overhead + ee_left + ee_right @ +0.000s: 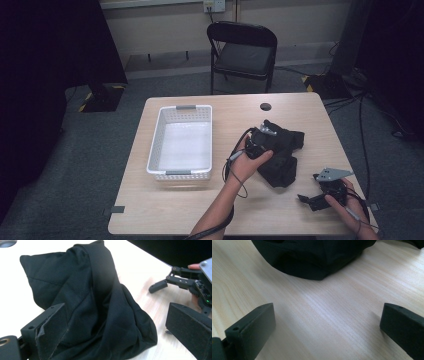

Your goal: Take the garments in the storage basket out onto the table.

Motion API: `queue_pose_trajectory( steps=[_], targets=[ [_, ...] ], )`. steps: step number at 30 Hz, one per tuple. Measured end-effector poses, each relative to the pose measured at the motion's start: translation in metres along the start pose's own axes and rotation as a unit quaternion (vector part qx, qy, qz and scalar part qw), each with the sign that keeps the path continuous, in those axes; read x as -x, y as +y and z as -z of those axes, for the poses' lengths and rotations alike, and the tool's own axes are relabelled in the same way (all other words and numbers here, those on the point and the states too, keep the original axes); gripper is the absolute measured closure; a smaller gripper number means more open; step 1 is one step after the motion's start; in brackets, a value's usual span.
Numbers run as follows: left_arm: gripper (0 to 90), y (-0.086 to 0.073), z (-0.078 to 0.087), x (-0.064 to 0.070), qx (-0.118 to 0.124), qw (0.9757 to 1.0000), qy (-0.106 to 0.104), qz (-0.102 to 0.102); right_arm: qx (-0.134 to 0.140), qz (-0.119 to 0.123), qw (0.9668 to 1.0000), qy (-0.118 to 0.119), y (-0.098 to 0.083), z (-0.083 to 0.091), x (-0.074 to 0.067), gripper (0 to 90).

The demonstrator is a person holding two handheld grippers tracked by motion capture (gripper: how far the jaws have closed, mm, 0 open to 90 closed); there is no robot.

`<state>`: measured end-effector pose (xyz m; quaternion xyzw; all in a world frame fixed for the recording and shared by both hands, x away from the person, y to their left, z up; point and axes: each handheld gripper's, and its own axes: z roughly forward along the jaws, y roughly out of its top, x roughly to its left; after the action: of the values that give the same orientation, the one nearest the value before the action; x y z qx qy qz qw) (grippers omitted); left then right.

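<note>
High view, near edge first: you are holding the right gripper [311, 199] low over the table [165, 210] at its near right corner, jaws spread wide and gripping nothing. Right gripper view is showing bare wood between those jaws, with the black cloth bag [312, 257] lying ahead of them, apart. Farther in, at mid-table, you are resting the left gripper [260, 142] on the bag [282, 155], jaws wide, straddling the cloth but not closing on it; left gripper view is showing the bag [95, 305] bulging up between them. Bag's long axis is running roughly near-to-far. Left hand is nearer. Judgement: left closes first. White basket [155, 145] is sitting beyond, to the left, empty.
</note>
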<state>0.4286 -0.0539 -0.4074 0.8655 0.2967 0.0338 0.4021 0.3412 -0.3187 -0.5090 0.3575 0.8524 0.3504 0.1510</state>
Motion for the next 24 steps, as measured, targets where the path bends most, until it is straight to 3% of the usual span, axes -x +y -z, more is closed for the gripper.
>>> queue_pose_trajectory(
  steps=[8, 24],
  targets=[
    [3.5, -0.012, 0.004, 0.001, -0.004, 1.0000, 0.002, -0.009, 0.000, 0.000, 1.0000, 0.000, 0.000, 0.000, 0.000, 0.0],
    [4.2, -0.038, 0.012, -0.001, -0.003, 1.0000, 0.003, -0.001, 0.000, 0.000, 1.0000, 0.000, 0.000, 0.000, 0.000, 0.0]
  ],
)
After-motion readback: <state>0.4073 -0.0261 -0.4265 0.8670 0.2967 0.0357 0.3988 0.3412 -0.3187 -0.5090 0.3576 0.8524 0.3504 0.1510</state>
